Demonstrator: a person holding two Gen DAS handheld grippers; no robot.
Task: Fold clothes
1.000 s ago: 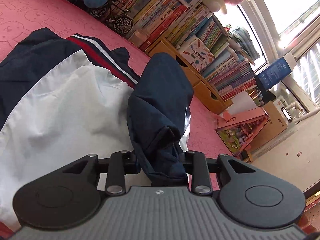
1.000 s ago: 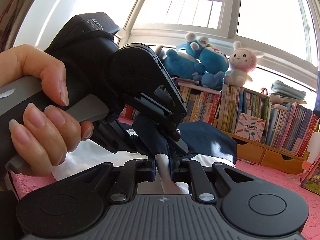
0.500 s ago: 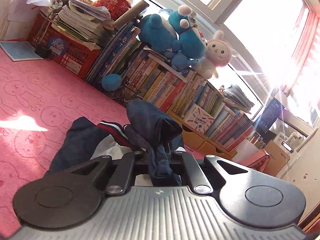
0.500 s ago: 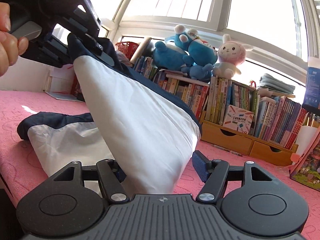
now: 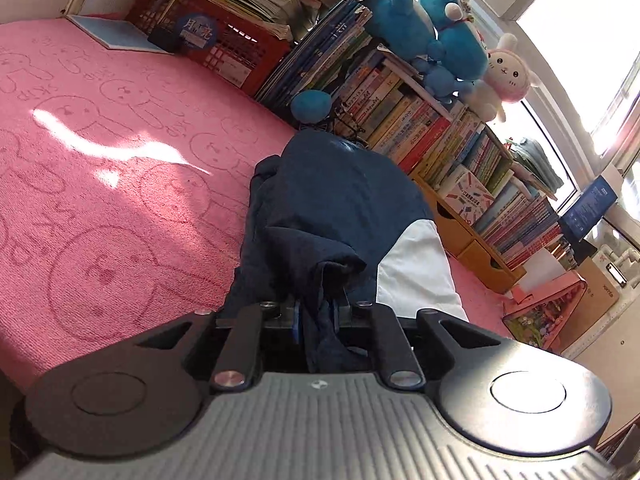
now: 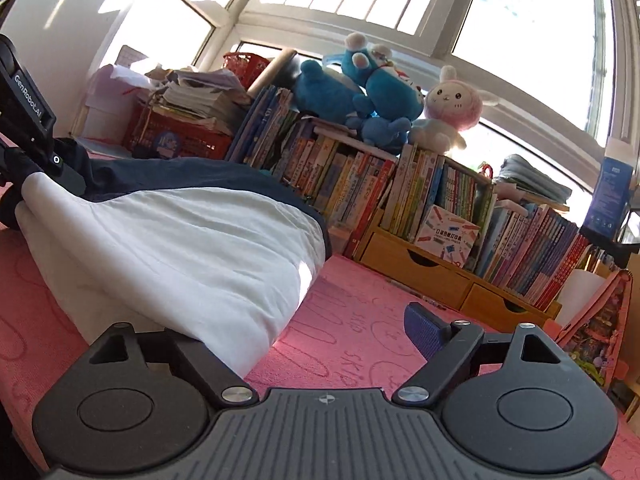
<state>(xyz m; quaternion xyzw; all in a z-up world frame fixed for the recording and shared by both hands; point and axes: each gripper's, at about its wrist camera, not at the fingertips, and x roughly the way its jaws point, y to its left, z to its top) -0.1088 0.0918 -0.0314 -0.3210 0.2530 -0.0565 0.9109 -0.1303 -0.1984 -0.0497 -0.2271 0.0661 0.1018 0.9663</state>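
A navy and white jacket [image 5: 340,216] lies on the pink rabbit-print mat [image 5: 100,168]. My left gripper [image 5: 318,312] is shut on a bunched navy part of the jacket, low over the mat. In the right wrist view the jacket [image 6: 192,240] is draped from the left gripper's body [image 6: 28,120] at the far left down to the mat. My right gripper [image 6: 304,332] is open and empty. Its left finger is hidden under the white fabric; its blue-padded right fingertip [image 6: 424,328] is bare above the mat.
A low bookshelf full of books [image 6: 400,200] with wooden drawers [image 6: 432,276] runs along the far side, topped by blue and pink plush toys [image 6: 384,92]. A red crate with stacked papers [image 5: 224,40] stands at the back left. A pink box [image 5: 548,312] lies at the right.
My right gripper has opened wide and let go of the white fabric. My left gripper has carried its navy part across to the left and down towards the mat; the jacket now drapes lower.
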